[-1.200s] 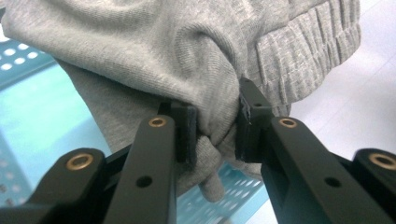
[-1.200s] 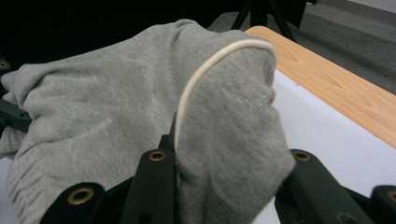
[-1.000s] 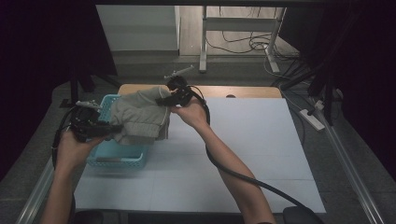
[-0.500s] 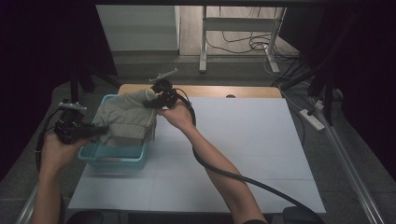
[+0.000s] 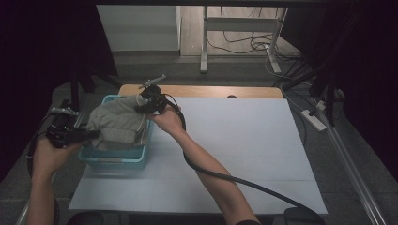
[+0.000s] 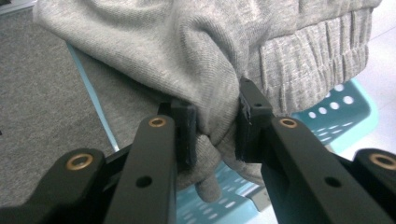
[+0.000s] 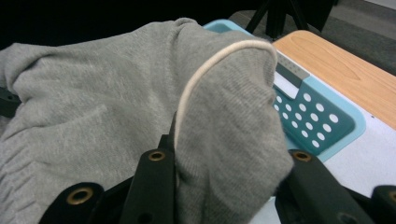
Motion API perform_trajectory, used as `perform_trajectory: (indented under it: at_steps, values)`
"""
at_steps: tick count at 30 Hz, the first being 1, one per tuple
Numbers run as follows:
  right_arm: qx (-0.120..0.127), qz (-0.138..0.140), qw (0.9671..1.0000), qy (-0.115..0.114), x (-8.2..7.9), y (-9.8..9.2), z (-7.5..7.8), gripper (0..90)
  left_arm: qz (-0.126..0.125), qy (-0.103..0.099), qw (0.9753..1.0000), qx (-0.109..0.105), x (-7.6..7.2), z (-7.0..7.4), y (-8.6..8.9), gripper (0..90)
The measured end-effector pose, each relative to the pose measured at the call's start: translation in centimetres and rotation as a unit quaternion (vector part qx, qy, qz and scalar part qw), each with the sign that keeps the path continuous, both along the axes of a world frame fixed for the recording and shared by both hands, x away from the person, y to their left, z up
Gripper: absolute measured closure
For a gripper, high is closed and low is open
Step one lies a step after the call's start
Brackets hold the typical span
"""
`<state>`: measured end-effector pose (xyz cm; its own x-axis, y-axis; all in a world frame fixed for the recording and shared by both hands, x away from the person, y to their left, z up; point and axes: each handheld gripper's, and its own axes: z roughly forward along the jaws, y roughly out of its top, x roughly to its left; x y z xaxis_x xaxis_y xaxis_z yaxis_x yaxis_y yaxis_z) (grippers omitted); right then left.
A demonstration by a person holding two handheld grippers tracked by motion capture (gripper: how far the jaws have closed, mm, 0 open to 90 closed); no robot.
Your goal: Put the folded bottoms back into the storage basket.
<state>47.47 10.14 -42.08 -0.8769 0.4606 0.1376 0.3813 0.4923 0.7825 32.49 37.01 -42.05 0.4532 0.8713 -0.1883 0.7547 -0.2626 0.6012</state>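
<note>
Grey knitted sweatshirt (image 5: 116,123) fabric is heaped in and over a light blue perforated plastic basket (image 5: 112,158) that sits at the left edge of the white-topped counter (image 5: 244,140). The garment bulges above the basket's rim, and part of it spills over the basket's left wall toward the person's left hand (image 5: 47,157).

The left gripper (image 5: 89,134) comes in from the basket's left side. In the left gripper view its two black jaws are pressed in on a thick fold of the grey cloth (image 6: 217,116), pinched between the pads, with a ribbed cuff or hem (image 6: 317,65) hanging just beside it and the blue basket floor (image 6: 336,112) with its round holes showing beneath.

The right gripper (image 5: 143,107) is at the basket's far right corner, held by the person's right hand (image 5: 169,119), with a black cable (image 5: 234,180) trailing back across the counter. In the right gripper view a bunch of the same sweatshirt (image 7: 224,140) sits between the jaws and hides their tips, so they look closed on the cloth, and a pale cream drawstring (image 7: 210,70) loops over the top of the gathered fabric. Behind it the basket's blue wall (image 7: 313,116) with white holes stands against the counter, with the wooden strip (image 7: 345,70) of the counter's far edge beyond.
</note>
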Motion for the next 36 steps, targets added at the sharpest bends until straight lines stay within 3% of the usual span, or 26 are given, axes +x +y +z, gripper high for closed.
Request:
perform_trajectory:
  at_steps: [6, 16, 19, 22, 25, 28, 30, 36]
  values:
    - [-0.014, -0.011, 0.9998, 0.006, 0.4, 0.0, -1.7, 66.3, 0.000, 0.007, 0.9999, 0.015, 0.8, -1.9, -0.3, 70.9]
    - [-0.044, -0.025, 0.9987, 0.009, 0.3, 0.8, -4.5, 62.7, 0.008, 0.042, 0.9979, 0.049, 1.8, -4.8, -0.5, 68.8]
    - [-0.057, -0.027, 0.9980, 0.000, 0.2, 1.1, -4.6, 51.4, 0.018, 0.047, 0.9972, 0.055, 1.8, -5.0, -0.3, 66.0]
    - [-0.052, -0.030, 0.9982, -0.007, 0.3, 0.9, -4.6, 42.7, 0.029, 0.046, 0.9974, 0.047, 1.8, -5.1, -0.1, 54.7]
    - [-0.053, -0.038, 0.9976, -0.023, 0.4, 0.8, -4.4, 35.0, 0.032, 0.039, 0.9984, 0.024, 1.8, -4.9, -0.1, 40.9]
    - [-0.044, -0.037, 0.9979, -0.031, 0.5, 0.7, -4.1, 28.5, 0.033, 0.032, 0.9987, 0.024, 1.9, -4.7, -0.4, 33.9]
    - [-0.037, -0.041, 0.9979, -0.033, 0.7, 0.4, -3.6, 21.9, 0.030, 0.022, 0.9992, 0.015, 2.0, -4.7, -0.5, 27.3]
    - [-0.035, -0.034, 0.9983, -0.030, 0.8, -0.3, -3.0, 14.6, 0.023, -0.001, 0.9996, -0.015, 2.4, -4.1, -1.6, 17.2]
